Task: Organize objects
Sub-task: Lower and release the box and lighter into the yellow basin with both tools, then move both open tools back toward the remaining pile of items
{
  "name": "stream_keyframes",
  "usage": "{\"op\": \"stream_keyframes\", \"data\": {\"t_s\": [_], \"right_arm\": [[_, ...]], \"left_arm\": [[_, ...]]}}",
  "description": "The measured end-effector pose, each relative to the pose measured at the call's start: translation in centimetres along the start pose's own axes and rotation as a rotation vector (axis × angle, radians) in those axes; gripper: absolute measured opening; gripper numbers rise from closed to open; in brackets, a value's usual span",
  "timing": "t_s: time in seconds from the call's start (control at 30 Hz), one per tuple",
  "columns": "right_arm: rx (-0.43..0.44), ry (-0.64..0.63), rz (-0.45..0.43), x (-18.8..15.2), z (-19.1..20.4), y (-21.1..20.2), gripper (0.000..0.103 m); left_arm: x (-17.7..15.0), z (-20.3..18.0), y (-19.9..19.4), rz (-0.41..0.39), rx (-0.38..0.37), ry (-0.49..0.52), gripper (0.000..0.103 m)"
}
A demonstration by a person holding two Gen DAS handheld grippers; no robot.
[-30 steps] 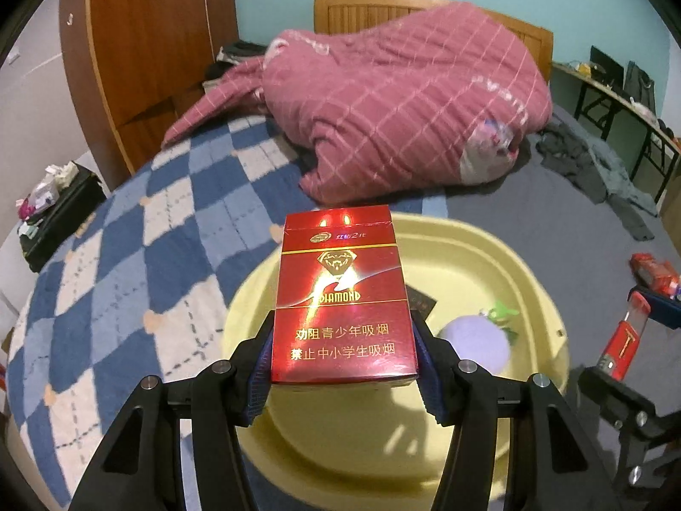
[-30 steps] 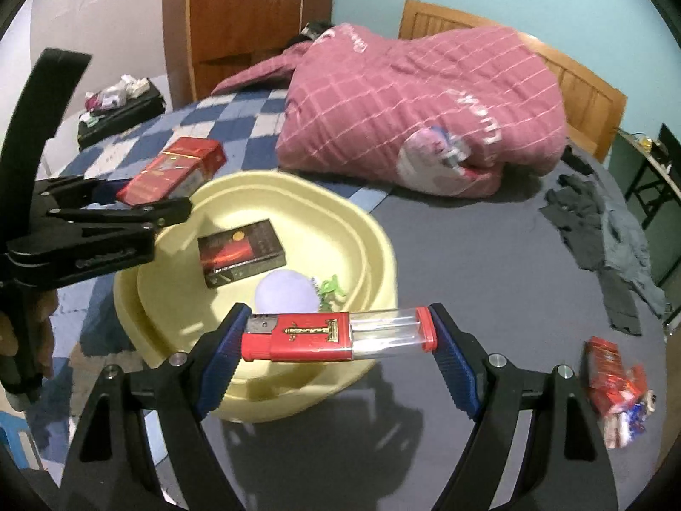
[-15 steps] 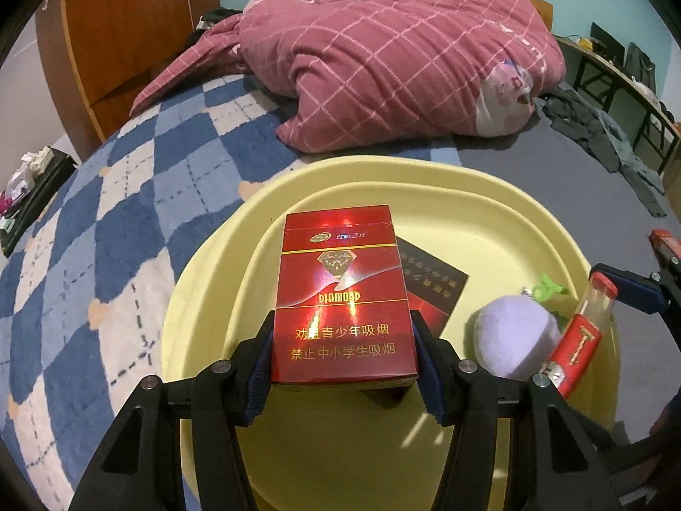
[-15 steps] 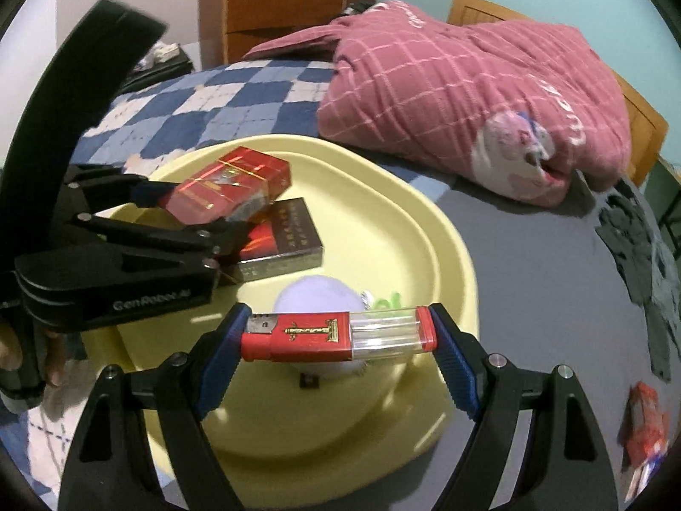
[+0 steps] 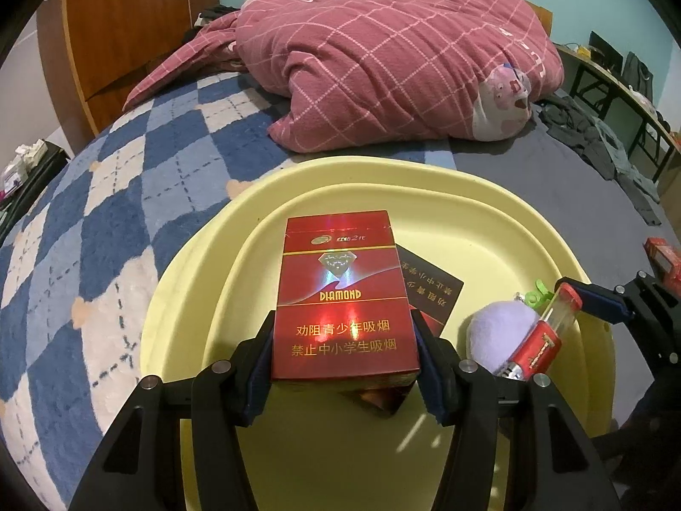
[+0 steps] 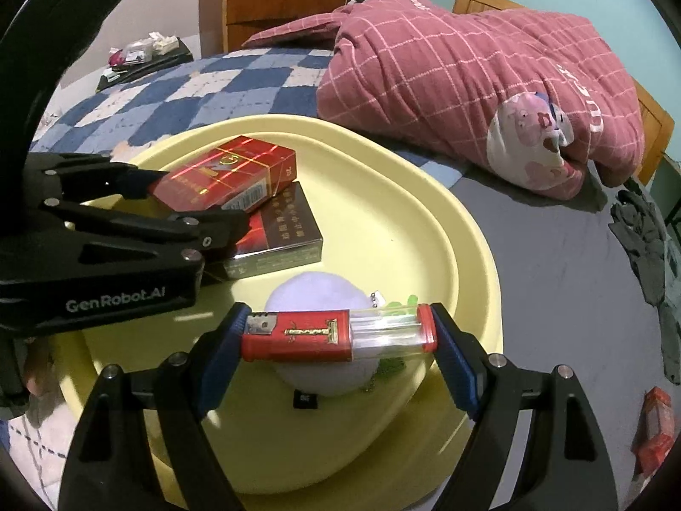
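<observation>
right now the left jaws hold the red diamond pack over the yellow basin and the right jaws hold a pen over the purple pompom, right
Not quite: the right gripper holds a red and clear lighter, not a pen, as the right wrist view shows. The rest stands: the left gripper holds the red Diamond pack over the yellow basin, and the lighter is over the purple pompom.

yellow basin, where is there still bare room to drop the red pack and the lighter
Bare floor in the yellow basin lies along the far side toward the pink quilt, and near the front rim. The middle is crowded: dark pack, purple pompom.
</observation>
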State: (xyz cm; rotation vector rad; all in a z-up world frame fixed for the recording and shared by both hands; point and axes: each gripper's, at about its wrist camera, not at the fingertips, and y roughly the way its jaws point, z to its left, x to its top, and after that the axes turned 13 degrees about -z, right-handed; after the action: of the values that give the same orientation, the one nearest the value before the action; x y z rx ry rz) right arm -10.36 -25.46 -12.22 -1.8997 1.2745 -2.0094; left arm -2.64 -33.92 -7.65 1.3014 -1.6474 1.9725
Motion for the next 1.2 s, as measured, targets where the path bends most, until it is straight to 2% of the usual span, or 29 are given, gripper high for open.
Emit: {"op": "stream_keyframes", "data": {"t_s": [0.23,0.3,0.37,0.4,0.47,0.53,0.67,0.87,1.2], "right_arm": [[0.004,0.017,-0.003,0.1,-0.1,0.0,0.082],[-0.006,0.009,-0.004,0.1,-0.1,0.0,0.082],[-0.015,0.008,-0.004,0.1,0.0,-0.1,0.083],[-0.019,0.003,-0.002,0.1,0.1,-0.1,0.083],[-0.021,-0.012,0.001,0.1,0.4,-0.1,0.087],[-0.023,-0.017,-0.004,0.0,0.5,-0.2,0.103],[-0.027,0.006,-0.037,0.3,0.2,-1.0,0.103],[-0.035,0.03,-0.04,0.8,-0.2,-2.1,0.103],[-0.054,0.085,-0.057,0.6,-1.5,-5.0,0.103]], "left_arm": [[0.0,0.0,-0.1,-0.001,0.0,0.003,0.057],[0.0,-0.1,-0.1,-0.008,0.009,0.009,0.06],[-0.2,-0.2,0.0,-0.01,0.034,0.018,0.09],[-0.2,-0.1,0.1,-0.001,0.033,0.005,0.093],[-0.4,0.2,0.2,0.001,0.024,-0.018,0.093],[-0.4,0.1,0.0,-0.006,0.022,-0.019,0.093],[-0.3,0.4,-0.6,-0.026,0.023,-0.033,0.096],[0.0,0.3,-2.5,-0.073,0.027,-0.035,0.099],[0.4,-1.4,-5.0,-0.057,0.021,-0.012,0.103]]}}
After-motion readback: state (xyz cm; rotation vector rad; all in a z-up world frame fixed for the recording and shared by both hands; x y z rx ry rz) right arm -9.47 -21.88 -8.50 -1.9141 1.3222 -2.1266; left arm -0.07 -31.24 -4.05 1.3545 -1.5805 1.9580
